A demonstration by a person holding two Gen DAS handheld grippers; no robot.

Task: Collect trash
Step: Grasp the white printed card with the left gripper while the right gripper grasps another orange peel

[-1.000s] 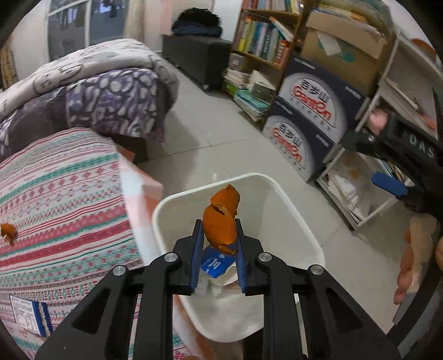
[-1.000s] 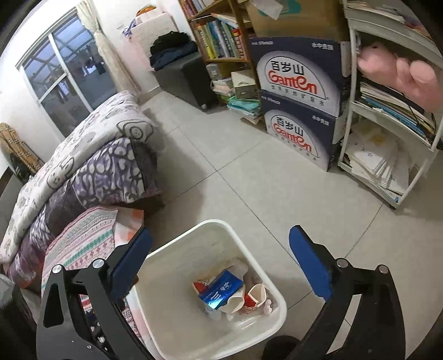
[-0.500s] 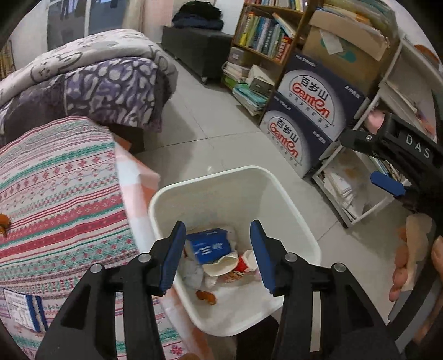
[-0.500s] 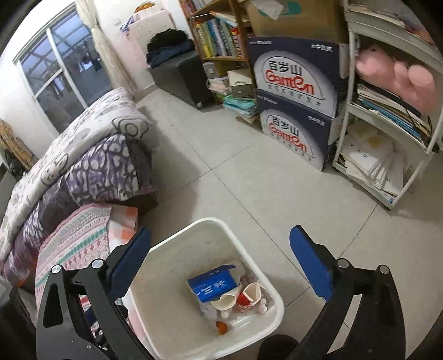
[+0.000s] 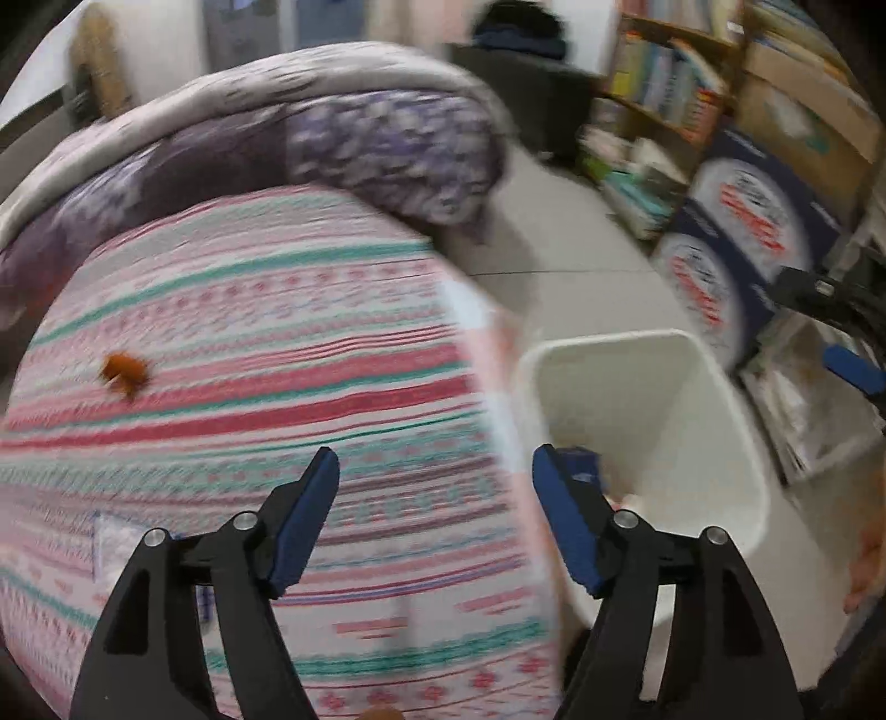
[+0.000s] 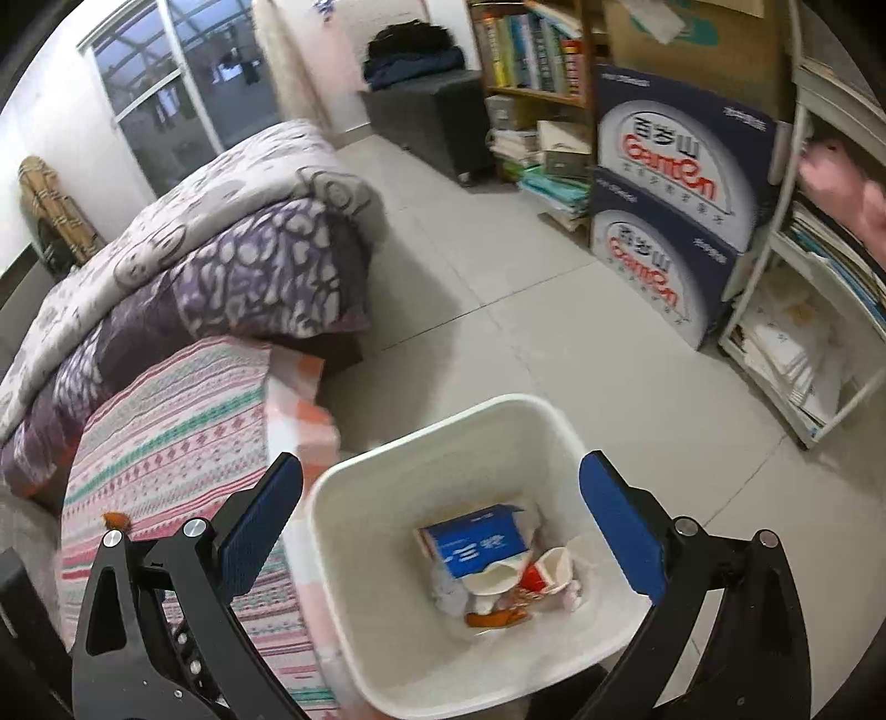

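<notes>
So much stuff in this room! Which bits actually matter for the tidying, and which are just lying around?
Part of the job:
- white bin
- trash inside it
- orange peel on the striped cover
- left gripper, open
- right gripper, open

Just lying about:
- purple quilt
- water cartons
- bookshelf

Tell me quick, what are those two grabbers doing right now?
Left gripper: open, holding nothing, above the striped blanket.
Right gripper: open, holding nothing, above the white bin.

I see my left gripper (image 5: 432,493) and right gripper (image 6: 440,512): black angular arms, blue ribbed pads (image 6: 620,529), round silver screws (image 5: 626,518).
</notes>
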